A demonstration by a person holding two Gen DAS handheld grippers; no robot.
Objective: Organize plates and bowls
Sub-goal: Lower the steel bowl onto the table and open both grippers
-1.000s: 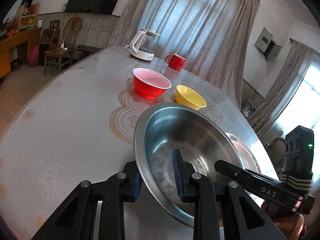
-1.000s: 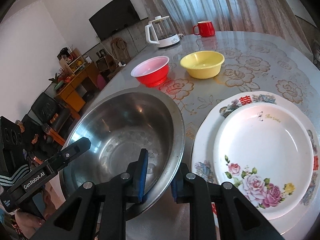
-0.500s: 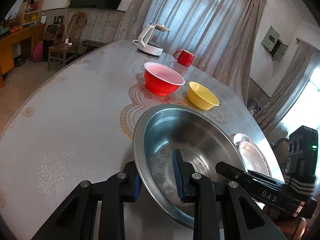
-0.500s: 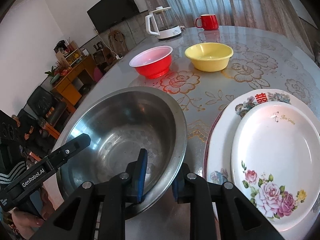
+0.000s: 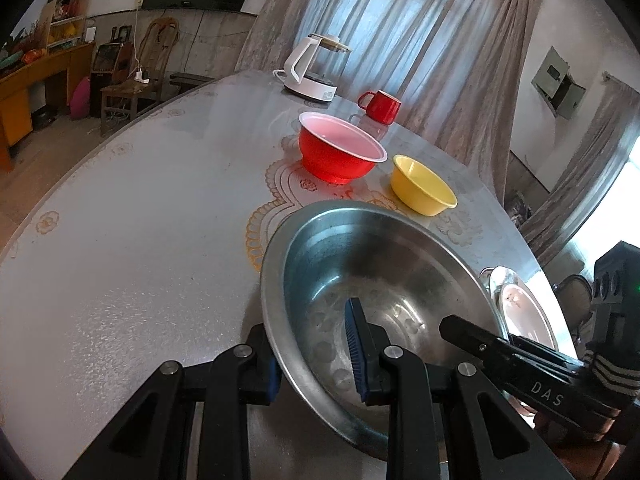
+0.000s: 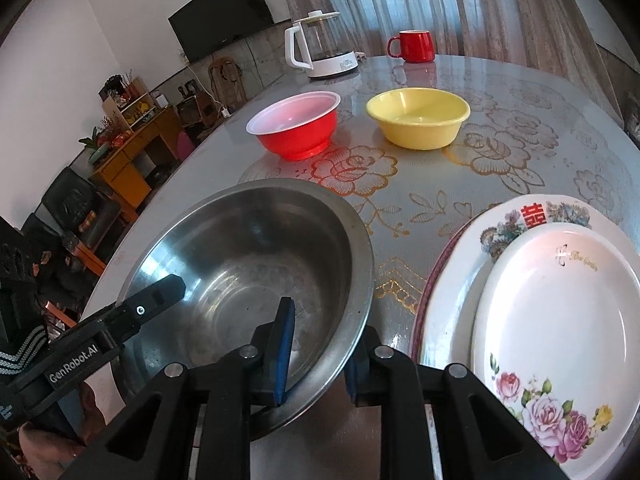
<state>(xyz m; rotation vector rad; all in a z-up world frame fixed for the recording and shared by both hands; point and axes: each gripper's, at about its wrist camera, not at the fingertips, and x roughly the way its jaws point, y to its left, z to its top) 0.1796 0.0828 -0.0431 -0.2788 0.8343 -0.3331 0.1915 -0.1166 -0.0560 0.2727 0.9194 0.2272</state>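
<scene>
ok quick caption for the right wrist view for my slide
Both grippers pinch the rim of a steel bowl beside stacked floral plates, with a red bowl and a yellow bowl beyond.

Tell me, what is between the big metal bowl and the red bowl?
Nothing. Between the metal bowl and the red bowl there is only bare tablecloth with a gold rose print, clearest in the right wrist view.

Daylight enters through sheer curtains at the top of both frames, leaving glare on the glossy surface. A window at right overexposes. Fisheye distortion bends edges; corners vignette black; focus sharp.
</scene>
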